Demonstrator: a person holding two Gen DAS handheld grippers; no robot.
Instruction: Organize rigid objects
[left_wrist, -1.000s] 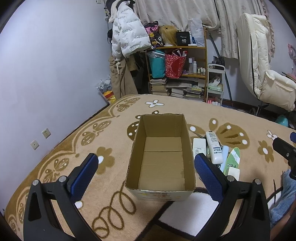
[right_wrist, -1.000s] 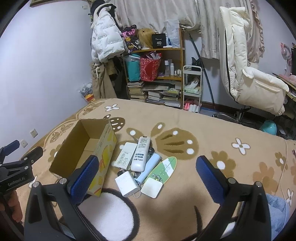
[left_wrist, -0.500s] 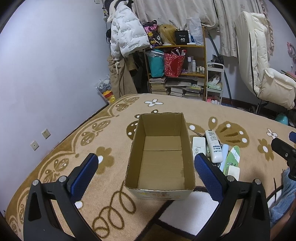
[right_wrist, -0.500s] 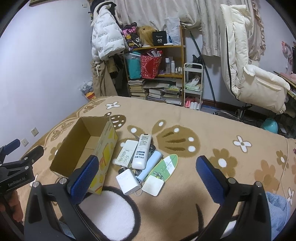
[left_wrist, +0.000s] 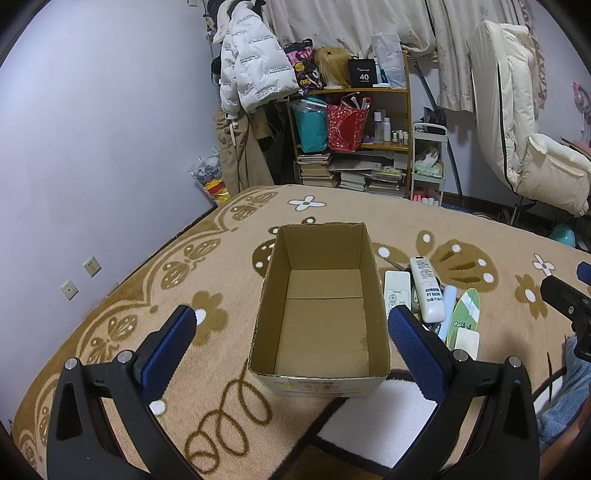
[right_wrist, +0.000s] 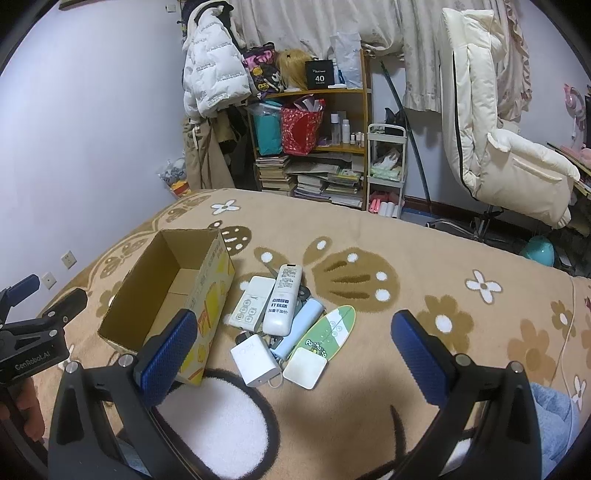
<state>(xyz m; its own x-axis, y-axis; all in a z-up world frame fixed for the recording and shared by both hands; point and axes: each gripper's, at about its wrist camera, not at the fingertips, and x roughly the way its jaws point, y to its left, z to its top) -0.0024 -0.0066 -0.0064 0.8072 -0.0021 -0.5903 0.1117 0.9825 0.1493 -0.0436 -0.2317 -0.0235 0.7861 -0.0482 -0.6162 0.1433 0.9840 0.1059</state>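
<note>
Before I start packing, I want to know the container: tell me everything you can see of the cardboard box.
The cardboard box is brown corrugated card, rectangular, open-topped with no flaps showing, standing upright on the patterned blanket. It is empty; a seam crosses its floor. Its outer side carries yellow printing. The pile of remotes lies just right of it. Neither gripper touches it.

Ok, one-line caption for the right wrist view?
Open right gripper above a pile of remotes beside an empty cardboard box.
</note>
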